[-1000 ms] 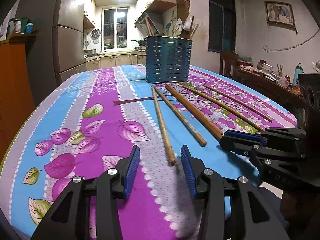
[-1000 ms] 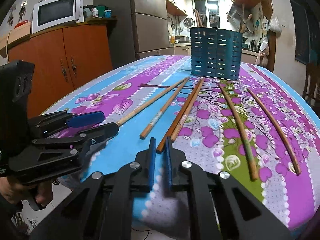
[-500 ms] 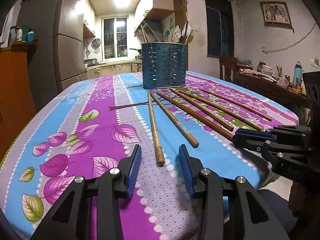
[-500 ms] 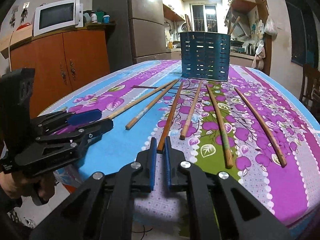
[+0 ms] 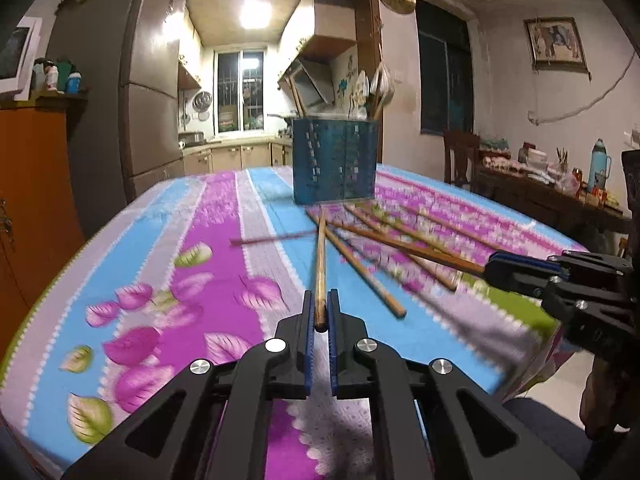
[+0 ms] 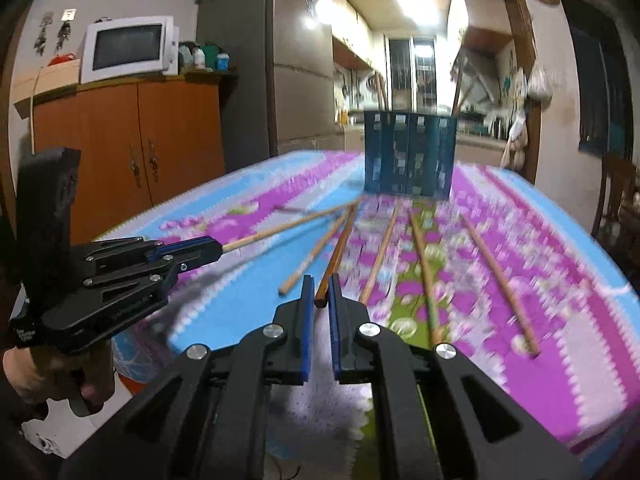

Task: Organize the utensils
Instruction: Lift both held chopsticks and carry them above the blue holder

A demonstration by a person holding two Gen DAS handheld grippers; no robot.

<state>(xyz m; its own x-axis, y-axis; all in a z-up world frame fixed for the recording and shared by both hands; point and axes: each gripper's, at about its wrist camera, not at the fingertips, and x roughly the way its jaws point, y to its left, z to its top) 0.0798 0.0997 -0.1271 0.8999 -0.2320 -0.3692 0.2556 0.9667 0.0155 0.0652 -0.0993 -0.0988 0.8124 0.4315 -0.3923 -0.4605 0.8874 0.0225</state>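
The left gripper (image 5: 321, 312) has just closed its jaws and now pinches the near end of a pale chopstick (image 5: 320, 264), which points toward the blue utensil holder (image 5: 334, 162) at the far end of the table (image 5: 224, 216). The right gripper (image 6: 321, 298) is pressed together on the near end of a darker chopstick (image 6: 338, 248). Four more chopsticks (image 6: 424, 268) lie on the flowered cloth in front of the holder, fanning out from it toward the grippers.
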